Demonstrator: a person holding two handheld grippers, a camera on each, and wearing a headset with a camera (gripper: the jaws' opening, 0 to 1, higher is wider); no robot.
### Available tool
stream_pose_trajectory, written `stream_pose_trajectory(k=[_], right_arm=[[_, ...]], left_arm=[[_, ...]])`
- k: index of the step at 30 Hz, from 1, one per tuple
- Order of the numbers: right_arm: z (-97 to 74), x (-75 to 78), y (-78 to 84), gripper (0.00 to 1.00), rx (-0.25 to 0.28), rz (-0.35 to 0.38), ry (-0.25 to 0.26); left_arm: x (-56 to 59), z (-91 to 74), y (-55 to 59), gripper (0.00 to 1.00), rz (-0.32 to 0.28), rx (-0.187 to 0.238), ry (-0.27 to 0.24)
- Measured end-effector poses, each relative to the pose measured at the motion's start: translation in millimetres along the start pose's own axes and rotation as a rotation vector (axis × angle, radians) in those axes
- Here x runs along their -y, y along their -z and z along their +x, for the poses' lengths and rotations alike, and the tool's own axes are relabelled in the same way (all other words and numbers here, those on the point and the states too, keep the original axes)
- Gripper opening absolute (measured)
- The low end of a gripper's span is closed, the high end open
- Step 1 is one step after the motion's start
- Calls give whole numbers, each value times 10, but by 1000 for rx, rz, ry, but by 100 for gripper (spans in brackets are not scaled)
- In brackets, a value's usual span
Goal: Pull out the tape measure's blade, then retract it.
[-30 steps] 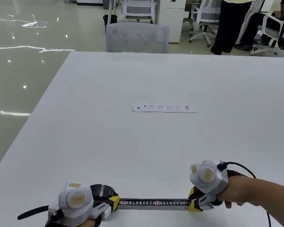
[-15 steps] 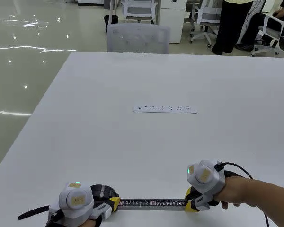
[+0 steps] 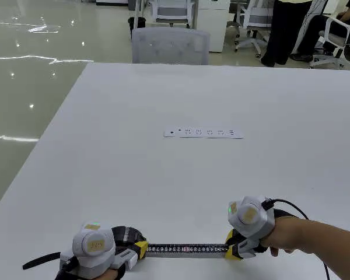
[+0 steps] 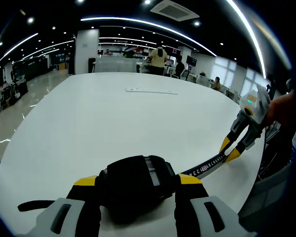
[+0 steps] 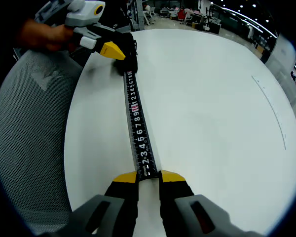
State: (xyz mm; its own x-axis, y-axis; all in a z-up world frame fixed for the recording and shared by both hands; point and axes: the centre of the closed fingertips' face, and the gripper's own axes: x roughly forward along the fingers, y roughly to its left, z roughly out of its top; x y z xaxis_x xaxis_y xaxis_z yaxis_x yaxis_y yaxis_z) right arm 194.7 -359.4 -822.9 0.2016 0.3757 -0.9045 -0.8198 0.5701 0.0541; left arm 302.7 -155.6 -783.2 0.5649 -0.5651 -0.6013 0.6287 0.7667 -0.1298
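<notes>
White tabletop (image 3: 163,175) in an open office. Grey chair (image 3: 170,46) is set at the far edge, and a power strip (image 3: 203,133) lies mid-surface. Numerals on the blade (image 5: 136,113) are read clearly in the right gripper view (small and faint in the head view). The black case (image 4: 135,185) is clamped between the fingers of the left gripper (image 4: 138,180) near the front edge. The blade is laid flat across to the right gripper (image 5: 148,177), whose fingers are pinched on its tip. A forearm (image 3: 332,245) is extended from the right, low over the surface.

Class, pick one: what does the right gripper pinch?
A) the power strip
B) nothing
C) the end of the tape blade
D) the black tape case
C: the right gripper is shut on the end of the blade, by its lowest numbers.
</notes>
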Motion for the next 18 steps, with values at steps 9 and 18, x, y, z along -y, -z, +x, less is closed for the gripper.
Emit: stream_pose_trajectory(k=[9,18], right_arm=[[17,-5,-35,14,7,3,0],[23,-9,-62,14,11,4,-2]], left_arm=[[-8,0,0,57,2,-1,2],[-5,-1,-3,57,-1,0,4]])
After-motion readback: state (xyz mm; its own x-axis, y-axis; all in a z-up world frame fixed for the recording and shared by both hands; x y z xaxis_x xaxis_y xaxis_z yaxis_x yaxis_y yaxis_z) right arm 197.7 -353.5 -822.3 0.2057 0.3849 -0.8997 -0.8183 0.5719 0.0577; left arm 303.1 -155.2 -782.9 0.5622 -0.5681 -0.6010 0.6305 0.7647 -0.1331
